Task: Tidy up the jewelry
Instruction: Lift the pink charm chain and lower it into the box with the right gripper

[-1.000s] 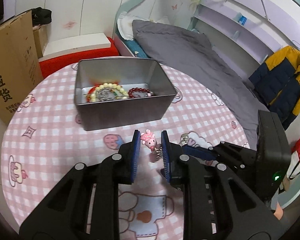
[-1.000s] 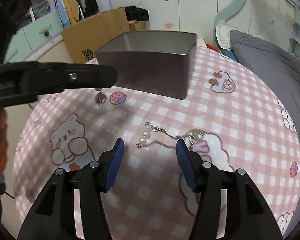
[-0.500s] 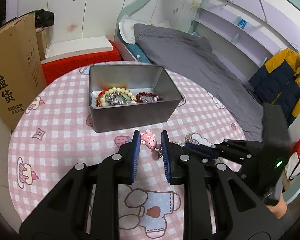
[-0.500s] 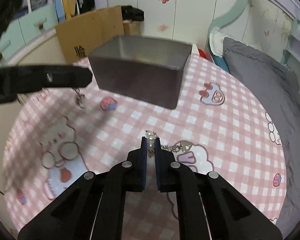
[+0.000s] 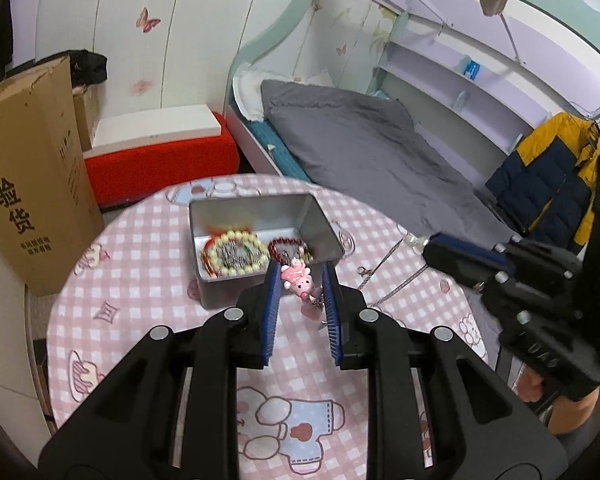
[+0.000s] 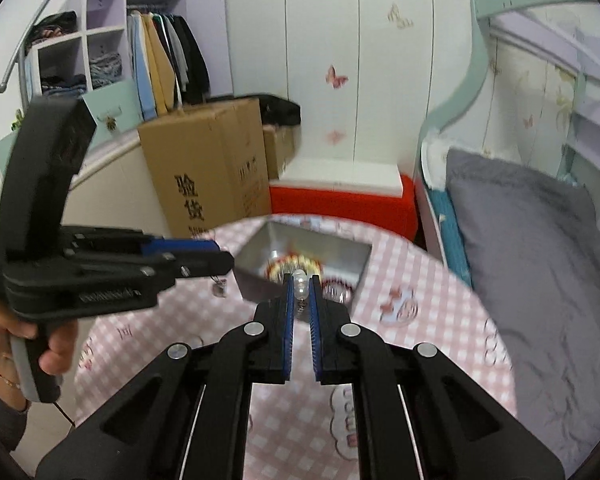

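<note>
Already bracelets [image 5: 236, 254] lie in the tin [image 5: 324, 236] beyond both jaws; left gripper [image 5: 300, 280] clenches the pig charm [image 5: 298, 278], right gripper [image 6: 300, 288] the pearl necklace [image 6: 299, 280], both undelivered.

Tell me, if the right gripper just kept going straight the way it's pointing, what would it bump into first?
Probably the metal tin. The right gripper, shut on a pearl chain, points at the tin's open top and the bracelets inside. Depth is unclear, so it might pass above the near rim.
</note>
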Tool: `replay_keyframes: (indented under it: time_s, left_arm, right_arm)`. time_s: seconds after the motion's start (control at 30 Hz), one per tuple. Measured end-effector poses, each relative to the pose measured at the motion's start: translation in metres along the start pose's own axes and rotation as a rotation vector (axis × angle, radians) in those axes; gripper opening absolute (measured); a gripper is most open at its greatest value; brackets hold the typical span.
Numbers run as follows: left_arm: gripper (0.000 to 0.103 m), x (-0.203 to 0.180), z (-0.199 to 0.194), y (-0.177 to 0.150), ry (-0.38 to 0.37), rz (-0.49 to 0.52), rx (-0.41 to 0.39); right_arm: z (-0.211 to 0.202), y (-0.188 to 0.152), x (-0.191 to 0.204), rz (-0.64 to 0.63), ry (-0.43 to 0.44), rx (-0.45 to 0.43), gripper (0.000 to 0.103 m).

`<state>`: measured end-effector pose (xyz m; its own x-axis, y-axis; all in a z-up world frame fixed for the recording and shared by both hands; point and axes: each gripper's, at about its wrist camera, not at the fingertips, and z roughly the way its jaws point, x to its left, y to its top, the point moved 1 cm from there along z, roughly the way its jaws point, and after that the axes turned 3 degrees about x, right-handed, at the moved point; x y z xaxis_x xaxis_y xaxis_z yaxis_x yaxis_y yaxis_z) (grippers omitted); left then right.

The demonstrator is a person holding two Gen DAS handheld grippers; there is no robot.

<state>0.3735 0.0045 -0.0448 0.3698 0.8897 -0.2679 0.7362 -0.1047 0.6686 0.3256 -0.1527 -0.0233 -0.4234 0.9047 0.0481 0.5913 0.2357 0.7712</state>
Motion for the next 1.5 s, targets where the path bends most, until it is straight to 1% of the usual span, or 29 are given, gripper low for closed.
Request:
replay_keyframes:
  time_s: [0.1, 0.23, 0.43, 0.6, 0.67, 0.93, 1.07, 1.33, 1.37, 1.4, 1.43, 1.5]
  left_arm:
    - [0.021, 0.001, -0.002, 0.009, 0.031, 0.010, -0.015]
    - [0.021, 0.005, 0.006, 0.017, 0.064, 0.022, -0.021]
    - [0.021, 0.014, 0.032, 0.025, 0.123, 0.034, -0.017]
    - [0.021, 0.021, 0.056, 0.027, 0.140, 0.031, 0.001]
    - [0.021, 0.024, 0.066, 0.028, 0.161, 0.037, 0.010]
    - [0.021, 0.033, 0.095, 0.024, 0.193, 0.034, 0.047]
    - [0.022, 0.033, 0.103, 0.022, 0.195, 0.039, 0.059]
    - [0.023, 0.035, 0.106, 0.022, 0.215, 0.031, 0.058]
    - [0.027, 0.035, 0.106, 0.022, 0.216, 0.031, 0.059]
    - [0.032, 0.034, 0.105, 0.022, 0.215, 0.031, 0.060]
    - [0.053, 0.034, 0.104, 0.022, 0.222, 0.030, 0.056]
    - [0.055, 0.032, 0.100, 0.022, 0.224, 0.032, 0.036]
  right_arm:
    - [-0.002, 0.017, 0.003, -0.018, -0.003, -0.033, 0.006]
    - [0.004, 0.037, 0.003, -0.020, -0.017, -0.071, 0.006]
    - [0.021, 0.048, -0.009, 0.012, -0.034, -0.100, 0.006]
    - [0.039, 0.048, -0.009, 0.011, -0.030, -0.094, 0.006]
    - [0.045, 0.048, -0.011, 0.017, -0.024, -0.088, 0.006]
    - [0.066, 0.040, -0.025, 0.057, 0.002, -0.052, 0.006]
    - [0.076, 0.039, -0.028, 0.068, 0.013, -0.030, 0.006]
    - [0.087, 0.036, -0.030, 0.075, 0.022, -0.001, 0.006]
    - [0.088, 0.035, -0.031, 0.077, 0.022, 0.001, 0.006]
    - [0.089, 0.035, -0.031, 0.081, 0.024, 0.006, 0.006]
    - [0.090, 0.034, -0.031, 0.084, 0.023, 0.010, 0.006]
    - [0.091, 0.032, -0.032, 0.087, 0.020, 0.017, 0.006]
